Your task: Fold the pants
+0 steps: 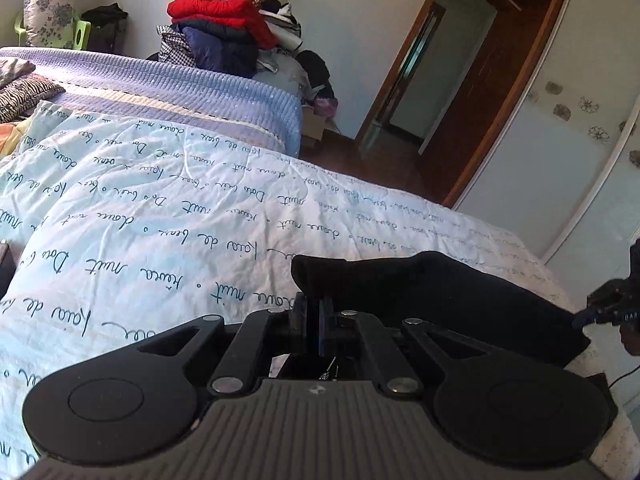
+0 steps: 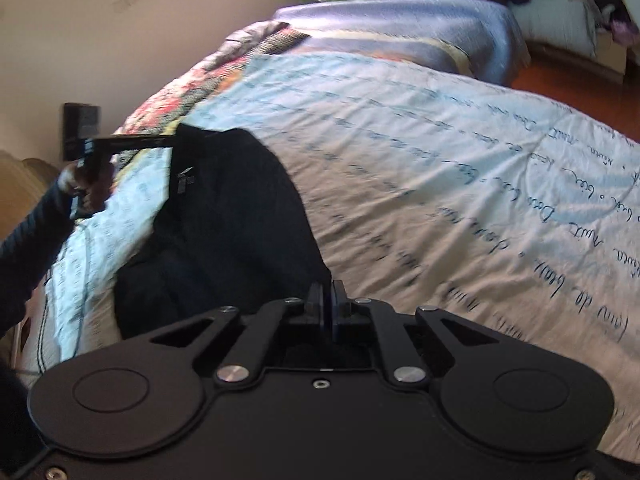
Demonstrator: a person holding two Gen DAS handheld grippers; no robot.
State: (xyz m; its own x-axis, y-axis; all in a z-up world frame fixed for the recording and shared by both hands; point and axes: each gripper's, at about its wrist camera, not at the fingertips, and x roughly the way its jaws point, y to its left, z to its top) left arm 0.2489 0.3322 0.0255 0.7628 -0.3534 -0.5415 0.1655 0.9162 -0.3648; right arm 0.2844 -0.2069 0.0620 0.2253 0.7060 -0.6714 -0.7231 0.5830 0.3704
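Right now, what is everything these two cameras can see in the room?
Pants: one, black, on the bed near its edge, held at two ends.
Quilt: one, pale blue with dark handwriting print, over the bed.
Blanket: one, lilac, farther up the bed.
Clothes pile: one, red, navy, white and black, beyond the bed.
Pillow: one, white with grey flowers, by the window.
Wardrobe: one, white doors, wooden frame, at right.
Left claw: black, shut on the pants.
Right claw: black, shut on the pants.

The black pants lie bunched and partly folded on the bed's pale blue script-printed quilt, near its edge, one end lifted off it.
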